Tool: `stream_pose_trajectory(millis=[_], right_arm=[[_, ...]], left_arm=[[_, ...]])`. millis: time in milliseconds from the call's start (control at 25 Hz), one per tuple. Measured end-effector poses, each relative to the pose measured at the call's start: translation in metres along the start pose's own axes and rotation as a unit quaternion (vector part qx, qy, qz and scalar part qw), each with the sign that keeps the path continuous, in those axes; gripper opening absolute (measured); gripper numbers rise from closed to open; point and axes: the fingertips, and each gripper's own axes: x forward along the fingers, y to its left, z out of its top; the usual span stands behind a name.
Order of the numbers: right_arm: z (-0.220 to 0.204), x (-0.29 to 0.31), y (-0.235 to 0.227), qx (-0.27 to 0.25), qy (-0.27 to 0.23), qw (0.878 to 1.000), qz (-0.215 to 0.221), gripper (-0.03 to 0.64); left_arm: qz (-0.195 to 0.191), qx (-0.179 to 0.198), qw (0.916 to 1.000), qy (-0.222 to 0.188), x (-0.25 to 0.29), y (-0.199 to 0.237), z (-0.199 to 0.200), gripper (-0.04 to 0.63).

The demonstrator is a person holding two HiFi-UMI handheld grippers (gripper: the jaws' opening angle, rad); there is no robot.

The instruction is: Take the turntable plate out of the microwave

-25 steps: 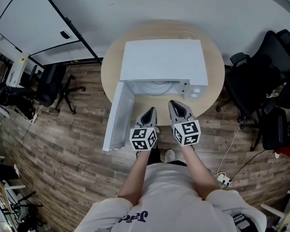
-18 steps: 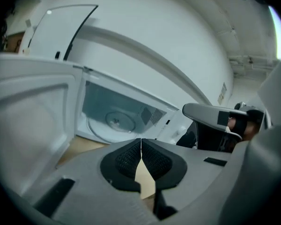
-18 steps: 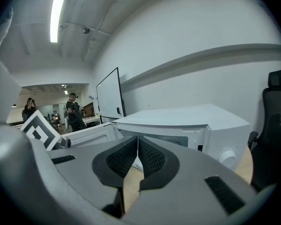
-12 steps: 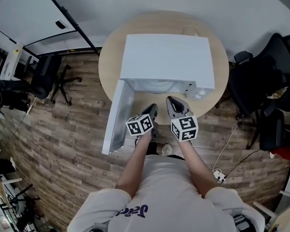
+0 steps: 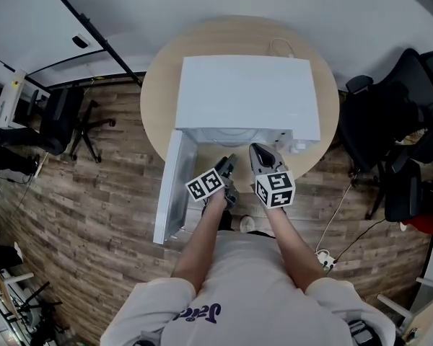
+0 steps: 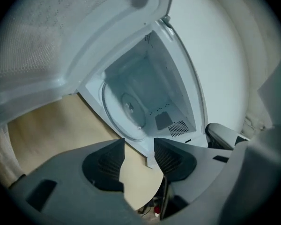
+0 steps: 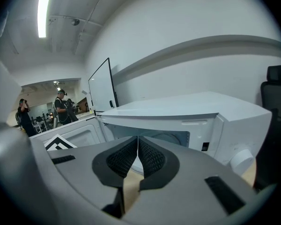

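A white microwave [image 5: 245, 92] stands on a round wooden table [image 5: 155, 99] with its door [image 5: 170, 186] swung open to the left. The glass turntable plate [image 6: 124, 109] lies flat on the cavity floor, and its front edge shows in the head view [image 5: 234, 131]. My left gripper [image 6: 139, 151] is rolled on its side just in front of the opening. Its jaws have just been opening and nothing is between them. My right gripper [image 7: 138, 150] is beside it, shut and empty, in front of the microwave's right half [image 7: 225, 125]. Both grippers [image 5: 229, 164] [image 5: 260, 151] hover over the table's front edge.
Black office chairs [image 5: 393, 121] stand at the right and another chair [image 5: 58, 117] at the left. A whiteboard [image 5: 29, 20] leans at the back left. A cable and power strip [image 5: 325, 259] lie on the wooden floor. People [image 7: 62, 108] stand far off.
My left gripper has rolled onto its side and sunk in front of the microwave's opening. My right gripper has shifted a little beside it.
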Motion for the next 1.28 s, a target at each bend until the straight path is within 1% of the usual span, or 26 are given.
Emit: stream_pose_trajectory(millis=[80, 200, 320, 400, 600, 880, 1000, 1160, 1240, 1280], right_arm=[[0.000, 0.005, 0.002, 0.002, 0.003, 1.000, 0.002, 0.018], [0.002, 0.011, -0.004, 0.006, 0.006, 1.000, -0.002, 0.018], [0.001, 0.013, -0.013, 0.010, 0.009, 1.000, -0.012, 0.018], [0.000, 0.015, -0.017, 0.012, 0.012, 1.000, -0.016, 0.018], [-0.002, 0.022, -0.021, 0.018, 0.019, 0.999, -0.021, 0.018], [-0.006, 0.027, -0.024, 0.020, 0.029, 0.999, -0.021, 0.018], [-0.008, 0.028, -0.026, 0.022, 0.032, 0.999, -0.022, 0.018], [-0.012, 0.025, -0.033, 0.036, 0.032, 0.998, -0.028, 0.018], [-0.015, 0.023, -0.038, 0.043, 0.032, 0.998, -0.032, 0.018], [-0.016, 0.022, -0.040, 0.046, 0.031, 0.998, -0.034, 0.018]], left_arm=[[-0.006, -0.024, 0.9997, -0.004, 0.004, 0.006, 0.003, 0.208], [-0.013, -0.067, 0.9977, -0.004, 0.013, 0.015, 0.005, 0.232], [-0.017, -0.108, 0.9940, -0.005, 0.022, 0.024, 0.006, 0.245], [-0.019, -0.133, 0.9908, -0.014, 0.028, 0.032, 0.011, 0.251], [-0.015, -0.179, 0.9831, -0.037, 0.044, 0.046, 0.029, 0.253], [0.002, -0.212, 0.9763, -0.045, 0.067, 0.057, 0.035, 0.252], [0.018, -0.225, 0.9729, -0.047, 0.070, 0.064, 0.035, 0.252], [0.028, -0.239, 0.9695, -0.045, 0.070, 0.072, 0.032, 0.246], [0.037, -0.239, 0.9693, -0.043, 0.069, 0.075, 0.030, 0.174], [0.042, -0.236, 0.9700, -0.042, 0.069, 0.075, 0.030, 0.166]])
